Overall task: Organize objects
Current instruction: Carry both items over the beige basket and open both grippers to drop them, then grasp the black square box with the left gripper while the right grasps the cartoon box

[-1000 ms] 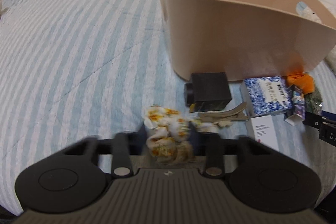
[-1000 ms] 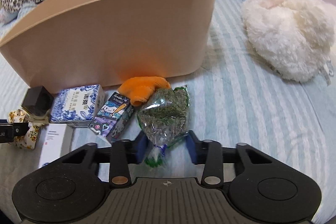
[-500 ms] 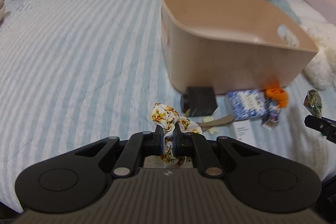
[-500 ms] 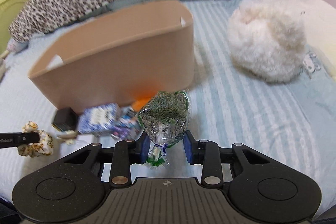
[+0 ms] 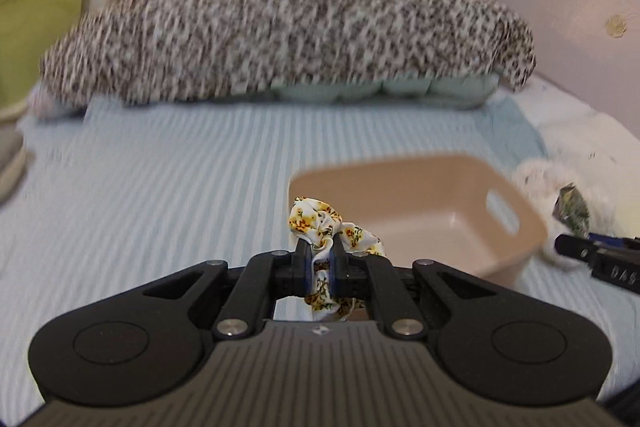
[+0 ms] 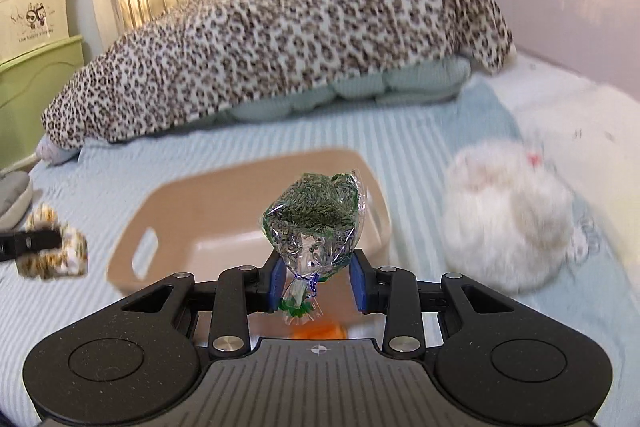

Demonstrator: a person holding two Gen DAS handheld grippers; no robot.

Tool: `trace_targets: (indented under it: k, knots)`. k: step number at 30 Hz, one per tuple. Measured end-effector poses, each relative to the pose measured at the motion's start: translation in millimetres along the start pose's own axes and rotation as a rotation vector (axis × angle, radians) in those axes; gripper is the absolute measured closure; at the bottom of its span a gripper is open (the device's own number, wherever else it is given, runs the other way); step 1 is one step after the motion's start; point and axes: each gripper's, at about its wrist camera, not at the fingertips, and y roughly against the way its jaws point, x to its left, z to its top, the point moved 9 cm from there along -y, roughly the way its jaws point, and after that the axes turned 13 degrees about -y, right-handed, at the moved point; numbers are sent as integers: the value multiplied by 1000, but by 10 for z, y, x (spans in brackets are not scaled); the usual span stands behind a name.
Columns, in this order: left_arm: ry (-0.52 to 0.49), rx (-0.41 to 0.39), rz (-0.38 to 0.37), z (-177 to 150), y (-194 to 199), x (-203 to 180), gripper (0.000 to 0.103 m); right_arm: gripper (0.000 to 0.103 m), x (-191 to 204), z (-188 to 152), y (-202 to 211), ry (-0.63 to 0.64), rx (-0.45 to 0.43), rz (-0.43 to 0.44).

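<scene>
Carrying both items above the bed, the left tool (image 5: 319,259) is clamped on the floral scrunchie (image 5: 320,223), the right tool (image 6: 317,281) on the herb sachet (image 6: 316,223); each should release only when fully over the beige basket (image 6: 240,187).

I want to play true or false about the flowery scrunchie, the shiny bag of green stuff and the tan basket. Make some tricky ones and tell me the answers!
1. The left tongs pinch the flowery scrunchie. True.
2. The bag of green stuff already lies inside the tan basket. False: the right tongs hold it up in the air, in front of the basket.
3. The part of the tan basket's floor that shows is bare. True.
4. A fluffy white toy sits on the bed to the right of the basket. True.
5. The leopard blanket is stuffed in the basket. False: it lies at the far end of the bed.
</scene>
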Motion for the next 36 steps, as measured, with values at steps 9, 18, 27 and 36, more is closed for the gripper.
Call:
trace_targets:
  k: [9,18,27,36]
  knots:
    - [-27,-2,42,397,-629,-191,94,72,296,415,-419,42,-38,5]
    - [-73,155,61,-10,-1332,-350,94,72,388,246,-1019,91,77,-36]
    - [-65,194,28,-122,-1283,-330,30,48,224,31,-1040,62,122,-35]
    - [-138,123,69,-4,-624,-276,13,13,214,88,-487,82,48,-41]
